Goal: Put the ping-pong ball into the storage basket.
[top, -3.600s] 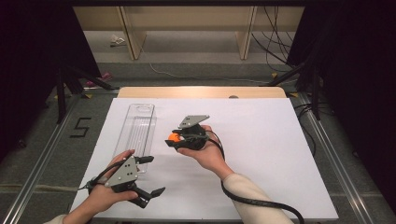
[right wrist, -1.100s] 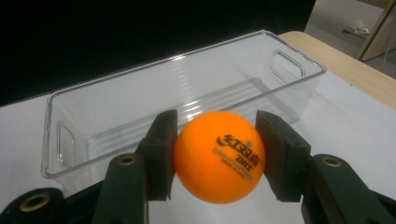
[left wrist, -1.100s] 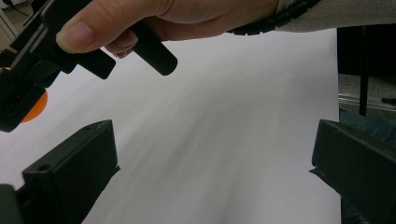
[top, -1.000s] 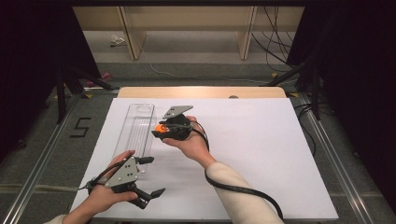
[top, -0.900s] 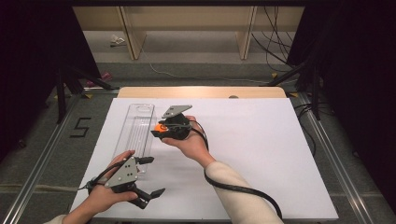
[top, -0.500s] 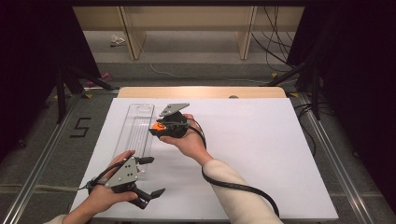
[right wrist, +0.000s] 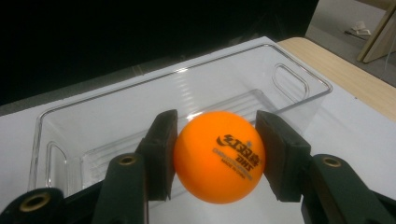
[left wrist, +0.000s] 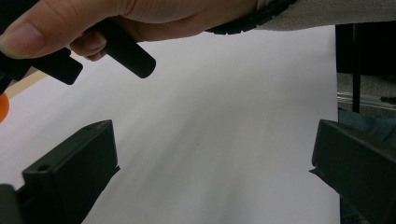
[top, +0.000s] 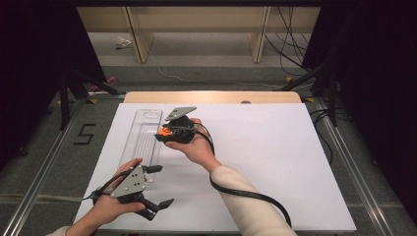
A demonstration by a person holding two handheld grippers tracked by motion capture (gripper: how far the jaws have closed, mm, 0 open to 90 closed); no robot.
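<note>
High view: the right gripper (top: 164,133) sits just left of centre, clamped on an orange ball (top: 163,132) at the right edge of a clear tray (top: 142,142); the tray runs lengthwise up the left part of the white table (top: 275,147); the left gripper (top: 156,186) rests at the lower left on the table, jaws apart, just below the tray's near end.

Left gripper view: two black jaws stand wide apart at the lower corners, nothing between them — bare white table beyond; the other hand (left wrist: 126,16) crosses the top of the frame.

Right gripper view: the ball (right wrist: 218,156) fills the centre, pinched between both pads — black print on its face; the tray (right wrist: 93,126) lies behind it across the upper half, empty.
</note>
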